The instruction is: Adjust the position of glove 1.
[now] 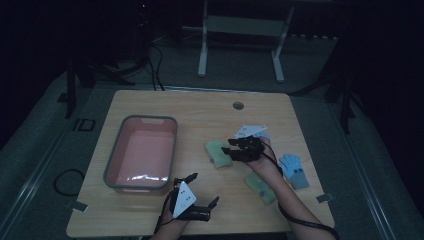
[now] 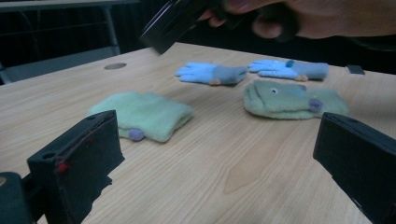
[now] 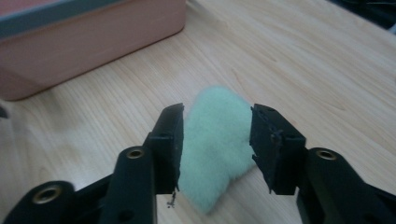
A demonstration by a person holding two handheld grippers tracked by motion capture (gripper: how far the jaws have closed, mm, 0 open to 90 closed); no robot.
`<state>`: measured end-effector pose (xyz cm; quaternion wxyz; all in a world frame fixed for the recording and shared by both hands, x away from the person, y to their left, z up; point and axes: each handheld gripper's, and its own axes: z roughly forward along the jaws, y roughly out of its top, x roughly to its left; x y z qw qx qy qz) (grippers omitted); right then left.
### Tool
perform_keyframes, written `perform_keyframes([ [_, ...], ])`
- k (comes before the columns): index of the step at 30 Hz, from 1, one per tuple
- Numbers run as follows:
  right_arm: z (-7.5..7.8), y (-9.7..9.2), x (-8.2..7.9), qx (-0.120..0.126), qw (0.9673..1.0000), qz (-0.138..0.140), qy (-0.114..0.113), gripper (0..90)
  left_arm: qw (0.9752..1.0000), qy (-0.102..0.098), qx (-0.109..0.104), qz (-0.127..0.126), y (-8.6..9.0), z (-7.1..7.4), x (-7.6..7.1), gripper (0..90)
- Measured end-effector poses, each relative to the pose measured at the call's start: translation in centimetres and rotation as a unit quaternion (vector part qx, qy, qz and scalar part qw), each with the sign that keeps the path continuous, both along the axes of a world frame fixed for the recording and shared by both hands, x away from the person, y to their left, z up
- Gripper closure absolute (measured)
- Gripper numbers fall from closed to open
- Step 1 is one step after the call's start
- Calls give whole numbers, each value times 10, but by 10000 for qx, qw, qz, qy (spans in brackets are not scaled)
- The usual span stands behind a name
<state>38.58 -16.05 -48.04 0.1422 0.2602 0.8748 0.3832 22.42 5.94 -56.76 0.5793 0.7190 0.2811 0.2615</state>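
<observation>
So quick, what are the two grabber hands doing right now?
Left gripper: open, holding nothing.
Right gripper: jaws part open around the green mitten; grip cannot be told.

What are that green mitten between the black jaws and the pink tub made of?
The green mitten looks like soft, fuzzy fleece or knit: matte with a blurry nap. The pink tub seems to be smooth moulded plastic with a grey rim and a faint sheen.

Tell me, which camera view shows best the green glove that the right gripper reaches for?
The right gripper view: the green glove lies close and large between the right gripper jaws. The left gripper view shows it whole from the side, farther off. The high view shows it small and dim, partly covered by the gripper.
</observation>
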Motion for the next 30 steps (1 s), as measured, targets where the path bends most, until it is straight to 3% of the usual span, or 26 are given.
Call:
perform_keyframes([
  [8,-23,19,23,-296,9992,55,278,605,9999,-108,96,-19,-2,0,-3,13],
  [10,-31,22,29,-413,9985,-63,367,585,9997,-43,-51,-230,-2,0,-2,13],
  [12,-39,23,35,-420,9980,-88,471,585,9997,-46,-58,-212,-2,0,-2,13],
  [16,-56,27,40,-672,9961,-41,567,584,9998,-53,-68,-168,-2,0,-3,13],
  [25,-64,27,36,-514,9973,-117,518,658,9999,-45,-75,-138,-2,0,-3,13],
  [30,-63,30,34,-456,9963,-375,618,799,9999,-11,-77,-145,-2,0,-2,13],
])
